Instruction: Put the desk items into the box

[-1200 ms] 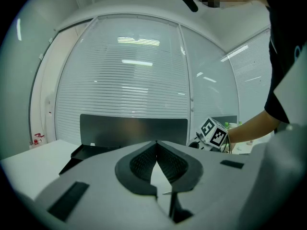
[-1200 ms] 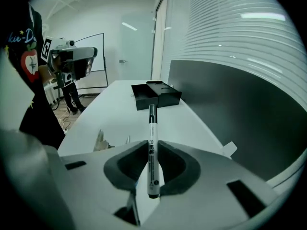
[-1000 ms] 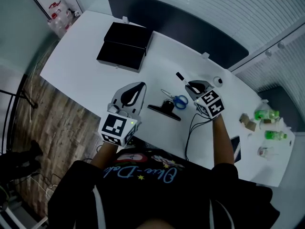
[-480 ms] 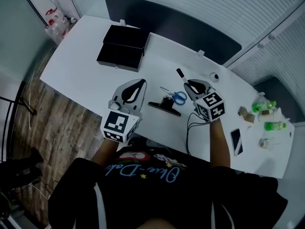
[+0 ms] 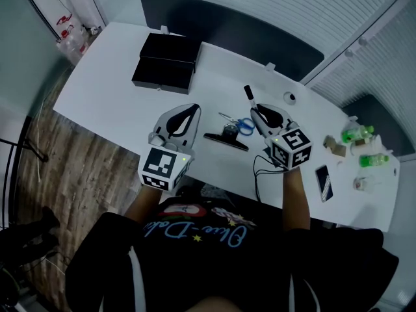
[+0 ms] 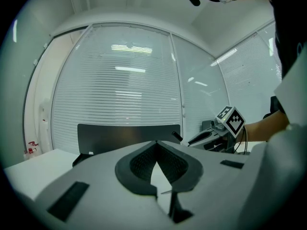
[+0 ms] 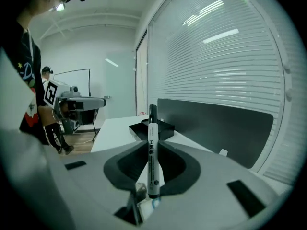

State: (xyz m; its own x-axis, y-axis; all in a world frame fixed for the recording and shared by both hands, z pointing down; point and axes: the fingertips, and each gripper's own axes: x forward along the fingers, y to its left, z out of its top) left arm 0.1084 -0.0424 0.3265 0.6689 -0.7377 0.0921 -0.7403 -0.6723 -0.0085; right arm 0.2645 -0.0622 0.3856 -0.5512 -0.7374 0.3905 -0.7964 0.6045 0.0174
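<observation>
Marker (image 7: pixel 152 123) sits clamped in the right tool (image 7: pixel 152 142).

The head view is dim and bluish; the white desk (image 5: pixel 110 90) is its brightest surface, and shadows are soft. Both gripper views are brighter, with strip-light glare (image 7: pixel 211 7) on the blinds (image 6: pixel 124 99), strongly bowed lines, black corners and a blurred foreground.

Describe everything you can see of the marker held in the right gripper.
The marker is a slim, plastic-looking pen with a white barrel, black print and a black cap at its far end. The right gripper clamps the barrel between dark pads, so it lies along the jaws, cap jutting past the tips toward the black box. Only the pads touch it.
</observation>
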